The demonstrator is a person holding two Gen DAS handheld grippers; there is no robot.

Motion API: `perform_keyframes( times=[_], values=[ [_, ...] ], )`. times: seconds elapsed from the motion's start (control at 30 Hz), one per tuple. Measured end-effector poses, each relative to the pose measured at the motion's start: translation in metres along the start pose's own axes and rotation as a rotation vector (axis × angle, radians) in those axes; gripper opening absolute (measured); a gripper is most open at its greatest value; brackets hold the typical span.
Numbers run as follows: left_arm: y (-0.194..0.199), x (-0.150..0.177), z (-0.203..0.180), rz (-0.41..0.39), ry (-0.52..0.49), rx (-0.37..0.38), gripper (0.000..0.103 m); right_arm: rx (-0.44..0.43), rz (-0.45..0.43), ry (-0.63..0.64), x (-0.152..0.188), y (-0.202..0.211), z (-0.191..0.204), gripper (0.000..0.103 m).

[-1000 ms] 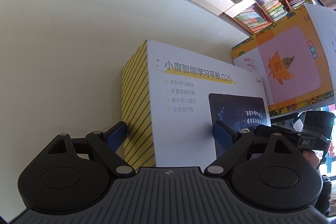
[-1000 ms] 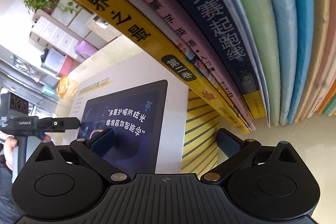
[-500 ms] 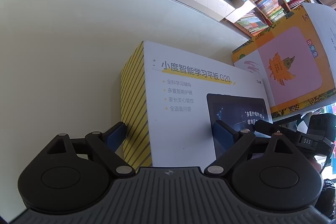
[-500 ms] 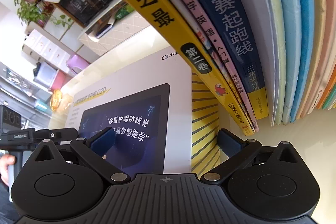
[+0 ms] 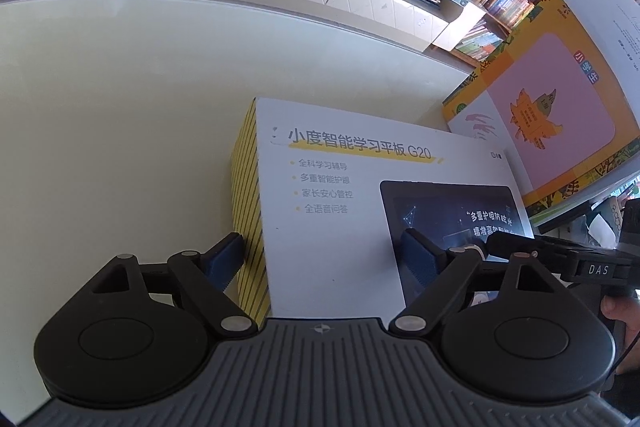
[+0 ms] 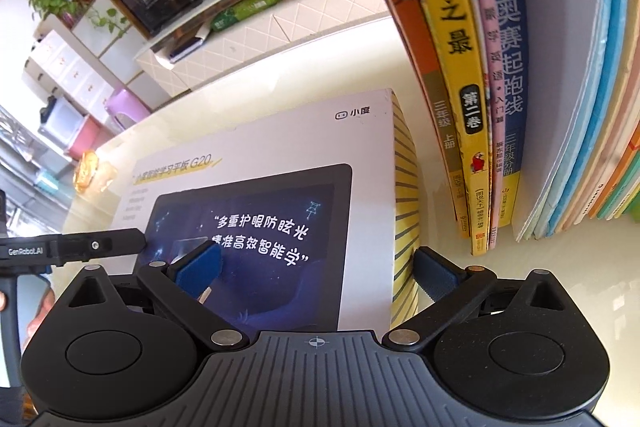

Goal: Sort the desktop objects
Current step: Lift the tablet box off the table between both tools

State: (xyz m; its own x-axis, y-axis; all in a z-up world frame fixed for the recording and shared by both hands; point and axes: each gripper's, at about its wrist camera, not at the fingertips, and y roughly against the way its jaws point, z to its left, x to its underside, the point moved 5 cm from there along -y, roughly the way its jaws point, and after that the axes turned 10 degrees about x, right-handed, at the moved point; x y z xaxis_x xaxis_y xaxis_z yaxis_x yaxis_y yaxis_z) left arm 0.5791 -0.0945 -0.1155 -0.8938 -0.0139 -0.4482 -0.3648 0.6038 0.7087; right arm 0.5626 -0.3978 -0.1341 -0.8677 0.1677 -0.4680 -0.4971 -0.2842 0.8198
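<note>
Box [image 5: 340,219] lies flat on the desk [image 5: 120,107], just beside a row of upright books [image 6: 472,99]; left gripper [image 5: 324,259] and right gripper [image 6: 316,269] each straddle a striped end of it, jaws spread wide, but whether any pad touches the box I cannot tell. Step in hand, as I judge it: a two-handed pickup of the box. The next move calls for both grippers to clamp together and lift level, clear of the books.
</note>
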Motion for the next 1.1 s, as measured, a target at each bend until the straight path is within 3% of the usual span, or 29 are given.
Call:
perform_keyframes(
  times=[0.67, 1.1],
  values=[
    [0.040, 0.006, 0.000, -0.054, 0.001, -0.051, 0.101, 0.090, -0.015, 0.080, 0.002, 0.003, 0.061, 0.096],
    [0.026, 0.016, 0.021, -0.032, 0.050, -0.051, 0.103, 0.079, 0.008, 0.113, 0.007, -0.011, 0.063, 0.099]
  ],
)
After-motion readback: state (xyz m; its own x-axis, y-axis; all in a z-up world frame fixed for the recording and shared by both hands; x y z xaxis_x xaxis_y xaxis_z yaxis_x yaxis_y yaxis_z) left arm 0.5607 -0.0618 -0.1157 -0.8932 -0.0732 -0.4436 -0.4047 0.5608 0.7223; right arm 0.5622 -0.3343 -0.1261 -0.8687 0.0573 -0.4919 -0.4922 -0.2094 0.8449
